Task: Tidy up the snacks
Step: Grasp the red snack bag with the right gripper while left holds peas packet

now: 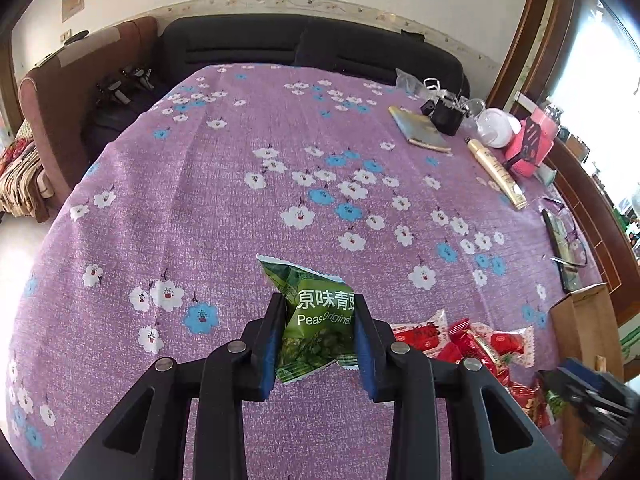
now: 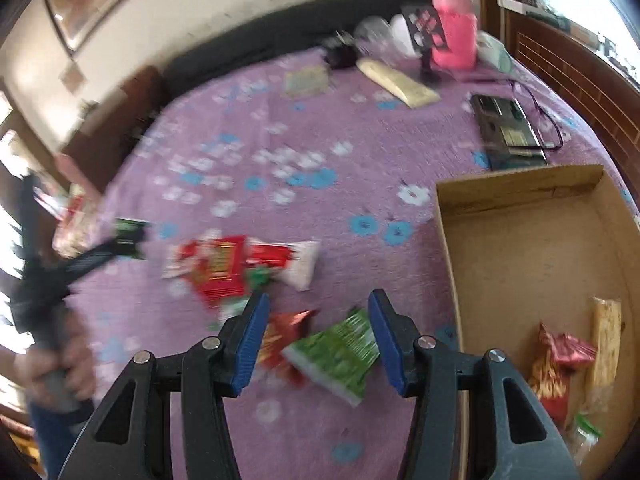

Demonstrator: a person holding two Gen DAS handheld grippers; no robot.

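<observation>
The purple flowered tablecloth [image 1: 224,208] fills both views. A cardboard box [image 2: 520,192], cut off at the right edge, holds a few blurred wrappers. The left gripper [image 1: 318,344] clamps a green pea packet [image 1: 316,320], lifted above the cloth. The right gripper [image 2: 320,340] stands unclenched over another green packet [image 2: 340,356], motion-smeared.

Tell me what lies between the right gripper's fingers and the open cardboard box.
Right wrist view: only bare purple floral cloth separates the right gripper from the cardboard box. The green packet lies under the open jaws.
</observation>
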